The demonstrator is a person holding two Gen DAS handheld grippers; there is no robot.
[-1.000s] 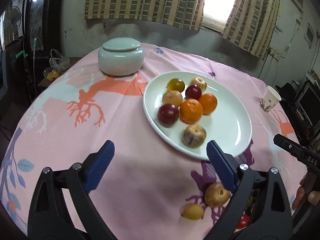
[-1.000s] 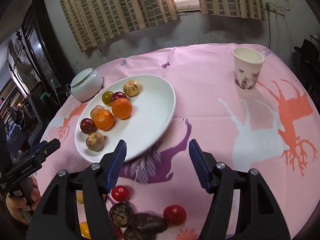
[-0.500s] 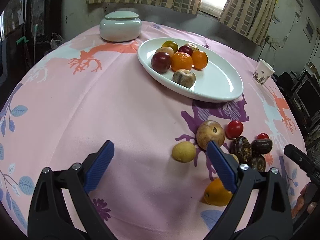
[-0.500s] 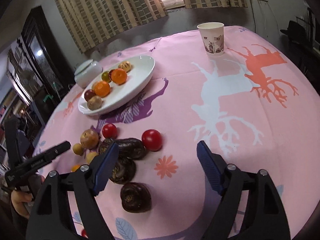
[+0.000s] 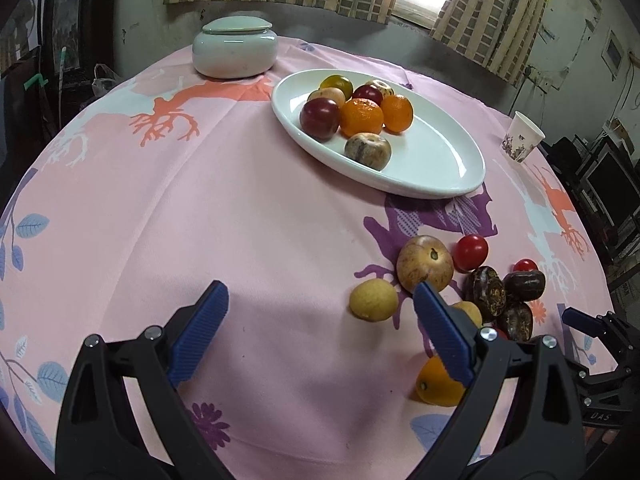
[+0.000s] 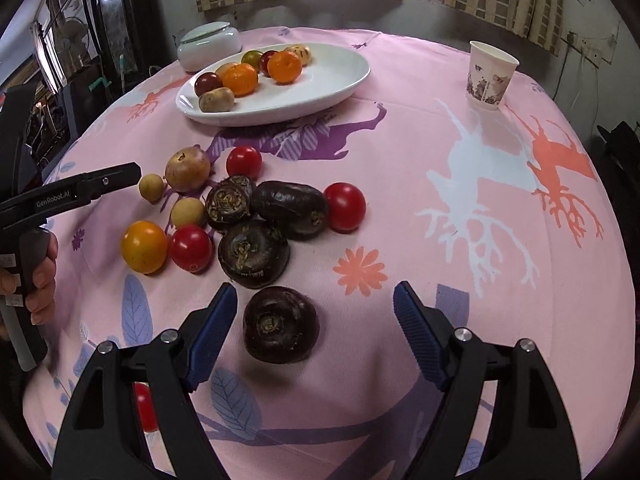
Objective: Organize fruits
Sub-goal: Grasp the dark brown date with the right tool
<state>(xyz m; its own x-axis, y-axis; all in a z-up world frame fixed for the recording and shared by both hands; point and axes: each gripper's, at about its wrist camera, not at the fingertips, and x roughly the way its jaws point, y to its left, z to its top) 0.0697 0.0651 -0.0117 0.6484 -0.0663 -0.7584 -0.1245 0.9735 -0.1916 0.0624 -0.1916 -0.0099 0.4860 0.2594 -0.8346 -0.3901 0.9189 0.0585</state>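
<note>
Right gripper (image 6: 314, 334) lowered toward loose fruit, jaws apart around dark water chestnut (image 6: 281, 325), left gripper (image 5: 320, 330) spread, empty, white plate (image 5: 436, 176) beyond.

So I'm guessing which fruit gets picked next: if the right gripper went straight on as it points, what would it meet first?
Probably the lone dark fruit, which lies on the cloth between the right gripper's open fingers, untouched; depth is hard to judge.

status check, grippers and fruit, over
Left gripper open, empty, over bare cloth. Right gripper open, dark water chestnut between its fingers, not gripped. White plate part filled; loose fruit left on the tablecloth. Nothing blocking.
</note>
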